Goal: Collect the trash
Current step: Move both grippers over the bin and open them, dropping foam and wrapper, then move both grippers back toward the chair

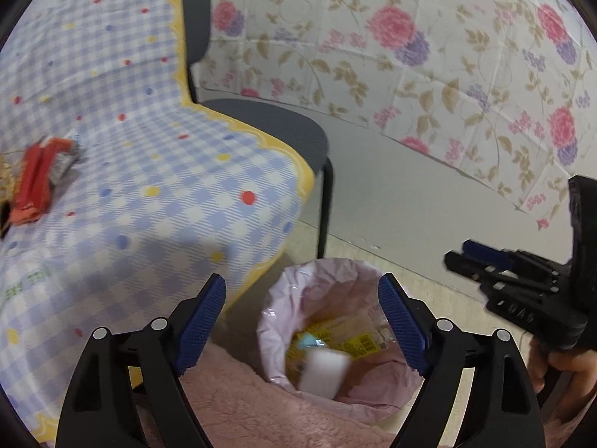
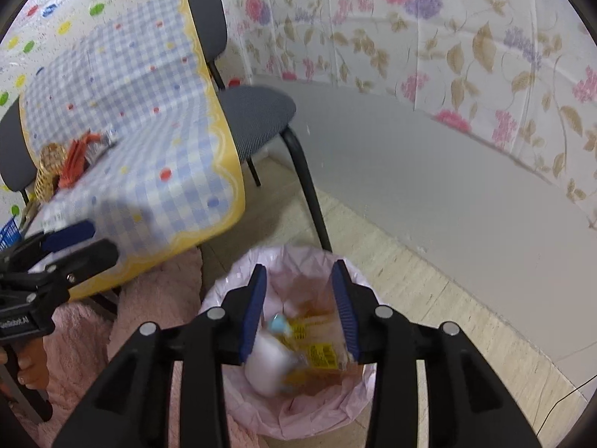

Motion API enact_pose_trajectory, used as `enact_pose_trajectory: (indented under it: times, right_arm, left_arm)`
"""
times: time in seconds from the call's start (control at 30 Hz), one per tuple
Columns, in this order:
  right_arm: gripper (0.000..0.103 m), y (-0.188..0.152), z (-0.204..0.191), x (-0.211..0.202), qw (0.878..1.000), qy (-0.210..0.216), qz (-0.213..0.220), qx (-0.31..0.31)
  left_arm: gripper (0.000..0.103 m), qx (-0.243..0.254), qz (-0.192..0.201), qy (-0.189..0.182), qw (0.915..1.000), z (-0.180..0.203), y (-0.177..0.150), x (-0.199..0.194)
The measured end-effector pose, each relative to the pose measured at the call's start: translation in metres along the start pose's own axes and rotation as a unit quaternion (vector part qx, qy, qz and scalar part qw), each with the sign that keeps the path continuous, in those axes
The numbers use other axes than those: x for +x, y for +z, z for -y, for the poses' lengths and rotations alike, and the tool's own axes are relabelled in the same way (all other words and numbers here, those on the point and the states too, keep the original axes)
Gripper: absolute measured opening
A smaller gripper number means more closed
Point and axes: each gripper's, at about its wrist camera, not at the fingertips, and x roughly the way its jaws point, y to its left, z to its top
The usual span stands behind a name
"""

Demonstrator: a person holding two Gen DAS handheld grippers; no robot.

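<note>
A bin lined with a pink bag stands on the floor by the table. Inside lie a yellow wrapper and a blurred white piece of trash. My left gripper is open and empty above the bin; it also shows in the right wrist view. My right gripper is open above the bin, with the white piece just below its fingers; in the left wrist view it is at the right. A red wrapper lies on the checked tablecloth.
A woven basket-like item sits beside the red wrapper. A grey chair stands behind the table. A pink fluffy rug lies by the bin. A floral curtain covers the wall.
</note>
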Motion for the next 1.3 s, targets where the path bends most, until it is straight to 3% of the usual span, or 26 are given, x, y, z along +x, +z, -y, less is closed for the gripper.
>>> enact_pose_trajectory:
  times: [0.23, 0.5, 0.7, 0.93, 1.1, 1.3]
  right_arm:
    - [0.037, 0.023, -0.031, -0.017, 0.998, 0.033, 0.043, -0.024]
    - [0.037, 0.035, -0.084, -0.010, 0.994, 0.081, 0.036, -0.057]
    - [0.039, 0.047, -0.129, -0.003, 0.989, 0.109, 0.036, -0.094]
    - [0.054, 0.068, -0.183, 0.009, 0.979, 0.153, 0.042, -0.131]
    - [0.054, 0.083, -0.220, 0.025, 0.971, 0.178, 0.041, -0.152]
    - [0.054, 0.104, -0.257, 0.051, 0.965, 0.199, 0.042, -0.164]
  left_arm:
    - [0.083, -0.037, 0.032, 0.040, 0.9980, -0.036, -0.006, -0.036]
    - [0.083, -0.072, 0.057, 0.069, 0.9934, -0.072, -0.013, -0.061]
    - [0.083, -0.105, 0.077, 0.119, 0.9843, -0.110, -0.020, -0.083]
    - [0.083, -0.150, 0.096, 0.203, 0.9629, -0.166, -0.027, -0.115]
    - [0.084, -0.173, 0.099, 0.272, 0.9414, -0.207, -0.027, -0.134]
    - [0.084, -0.190, 0.097, 0.300, 0.9299, -0.242, -0.015, -0.139]
